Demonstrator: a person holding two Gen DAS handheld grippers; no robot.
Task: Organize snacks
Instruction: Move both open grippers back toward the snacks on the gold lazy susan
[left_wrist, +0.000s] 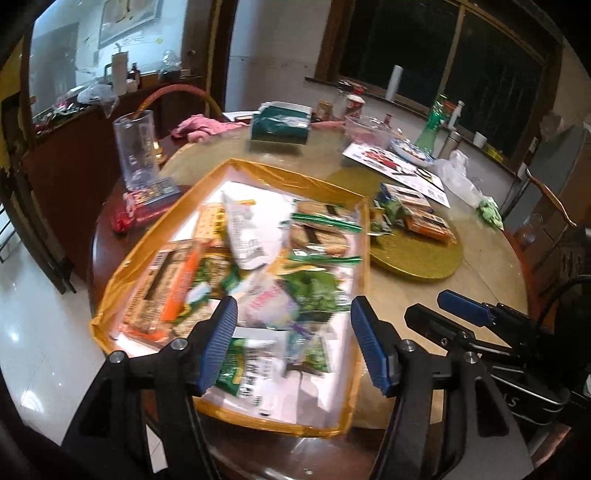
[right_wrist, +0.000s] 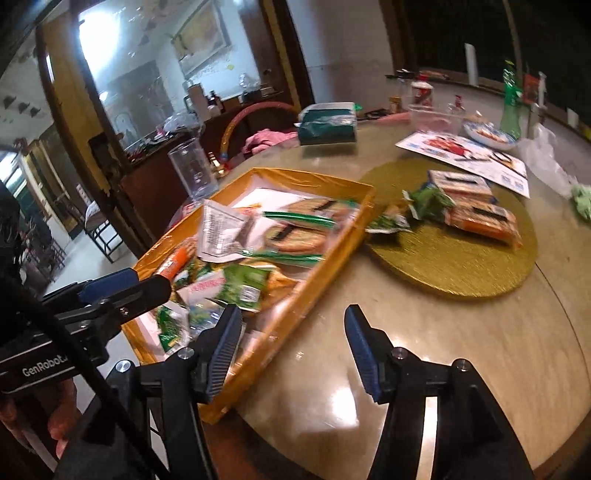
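Observation:
An orange-rimmed tray holds several snack packets: green ones, orange cracker packs, a white pouch and bagged biscuits. My left gripper hovers open over the tray's near end, with nothing between its blue pads. My right gripper is open too, over the tray's right rim and the bare table beside it. To the right, a round gold mat carries orange cracker packs and a green packet. Each gripper shows at the side of the other's view.
On the round table stand a clear cup, a green tissue box, a pink cloth, a printed flyer, a plate, a green bottle and a plastic bag. A red packet lies left of the tray.

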